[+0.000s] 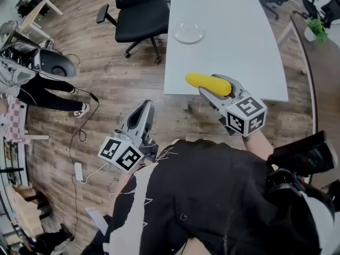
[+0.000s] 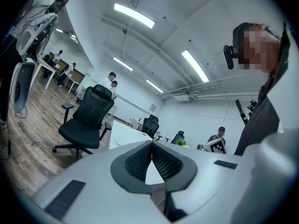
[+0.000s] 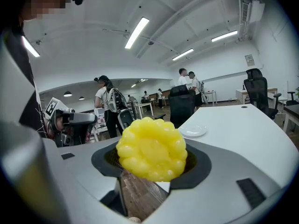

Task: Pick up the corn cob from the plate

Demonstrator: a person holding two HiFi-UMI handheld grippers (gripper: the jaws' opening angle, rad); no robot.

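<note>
– Black top point(image 1: 212, 195) of the person fills the bottom of the head view. What comes just beyond it?

– Both grippers, one on each side. Left gripper point(image 1: 145, 106) hangs over the wood floor point(image 1: 117, 84), off the table's point(image 1: 228, 41) near left corner, its marker cube point(image 1: 121, 154) close to the person's chest.

– And its claw?

– Clenched. In the left gripper view the two ribbed pads point(image 2: 135, 161) meet at the tips and hold no object.

– And the right gripper point(image 1: 211, 85)?

– It grasps the corn point(image 1: 199, 81). The jaws clamp the cob along its sides, and the yellow end sticks out past the tips toward the left. In the right gripper view the knobbly end faces the camera and covers the gap between the jaws.

– Where is the corn, then?

– Lifted clear of the tabletop, over its near edge, toward the near left corner.

– And the plate point(image 1: 189, 32)?

– Flat on the tabletop beside the left edge, towards the far side, well apart from the corn. An office chair point(image 1: 139, 12) stands on the floor just left of that edge.
</note>
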